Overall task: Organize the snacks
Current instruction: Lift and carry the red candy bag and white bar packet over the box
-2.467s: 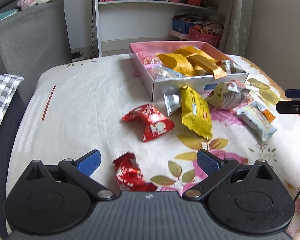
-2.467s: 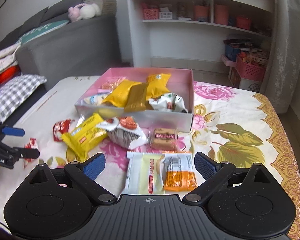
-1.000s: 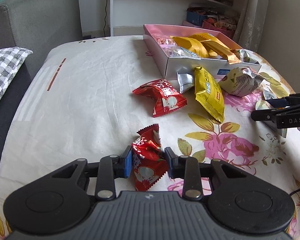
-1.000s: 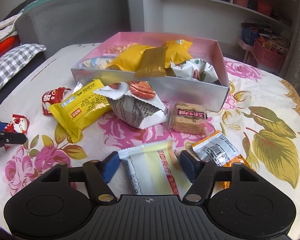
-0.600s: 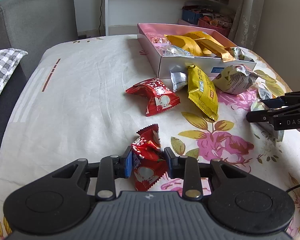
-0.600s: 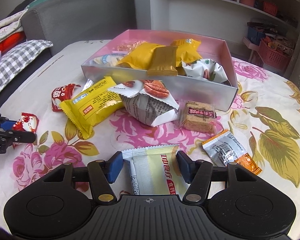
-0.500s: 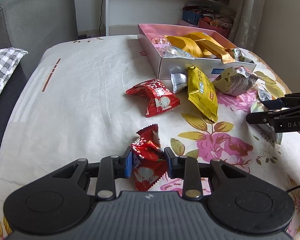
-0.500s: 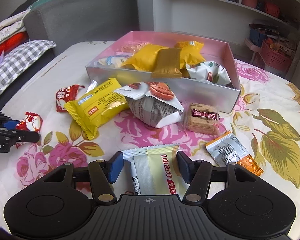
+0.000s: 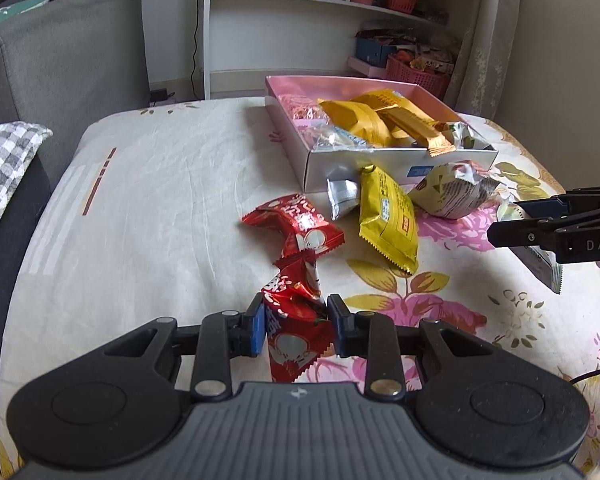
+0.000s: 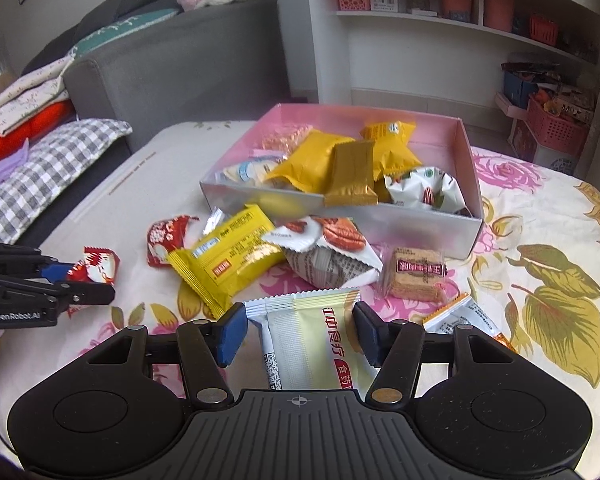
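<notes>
The left claw (image 9: 296,322) is clenched on a small red snack packet (image 9: 296,320), its blue pads pressing the crumpled wrapper from both sides, with the packet's top sticking up between the fingers and its lower end hanging toward the camera. The right claw (image 10: 300,334) grasps a pale yellow and white packet (image 10: 316,344) across its width; seen from the left wrist view, that packet (image 9: 540,260) hangs below the black fingers, clear of the cloth. Both claws are over a worktop covered by a floral cloth (image 10: 540,280). Toward the back of it stands a pink box (image 10: 466,184) with silver outer walls, already holding several snacks: golden yellow packets (image 10: 312,164), a brownish gold bar (image 10: 350,180) lying across them, a white and green nut packet (image 10: 424,192) in the near right corner, and clear wrapped sweets along the left side. Loose snacks lie just in front of the box: a second red packet (image 9: 300,226), a bright yellow packet (image 10: 228,260), a white nut packet with printed text (image 10: 328,256) touching the yellow one, a brown biscuit square in clear wrap (image 10: 416,274), and an orange and silver packet (image 10: 464,320) partly hidden behind the right claw's finger. A grey sofa (image 10: 172,80) and white shelves (image 10: 440,20) stand behind.
</notes>
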A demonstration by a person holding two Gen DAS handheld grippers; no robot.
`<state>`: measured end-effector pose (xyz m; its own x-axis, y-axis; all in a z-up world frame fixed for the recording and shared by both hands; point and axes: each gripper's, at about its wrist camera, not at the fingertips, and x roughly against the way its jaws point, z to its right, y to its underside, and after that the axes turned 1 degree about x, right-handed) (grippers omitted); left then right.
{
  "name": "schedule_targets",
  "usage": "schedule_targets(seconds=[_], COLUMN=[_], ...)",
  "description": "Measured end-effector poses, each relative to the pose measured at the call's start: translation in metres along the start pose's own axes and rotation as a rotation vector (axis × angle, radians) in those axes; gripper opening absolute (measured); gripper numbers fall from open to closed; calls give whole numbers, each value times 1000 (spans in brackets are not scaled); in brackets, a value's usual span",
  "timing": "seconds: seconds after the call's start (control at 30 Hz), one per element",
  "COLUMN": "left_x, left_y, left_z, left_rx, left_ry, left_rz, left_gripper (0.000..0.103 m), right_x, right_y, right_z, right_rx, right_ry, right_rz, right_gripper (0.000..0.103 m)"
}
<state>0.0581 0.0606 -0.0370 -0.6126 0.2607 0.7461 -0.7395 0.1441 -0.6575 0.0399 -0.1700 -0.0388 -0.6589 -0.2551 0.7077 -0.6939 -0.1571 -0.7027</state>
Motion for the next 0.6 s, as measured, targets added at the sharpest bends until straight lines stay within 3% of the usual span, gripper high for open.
schedule_targets(seconds=[0.6], left_x=[13], left_y=[-47], left_z=[23], left_rx=[-19], left_ry=[36], left_rz=[131], left_gripper=[28], right_x=[37], right_y=[-48], right_z=[12], right_rx=[-98], right_ry=[19], right_rz=[193], right_gripper=[58])
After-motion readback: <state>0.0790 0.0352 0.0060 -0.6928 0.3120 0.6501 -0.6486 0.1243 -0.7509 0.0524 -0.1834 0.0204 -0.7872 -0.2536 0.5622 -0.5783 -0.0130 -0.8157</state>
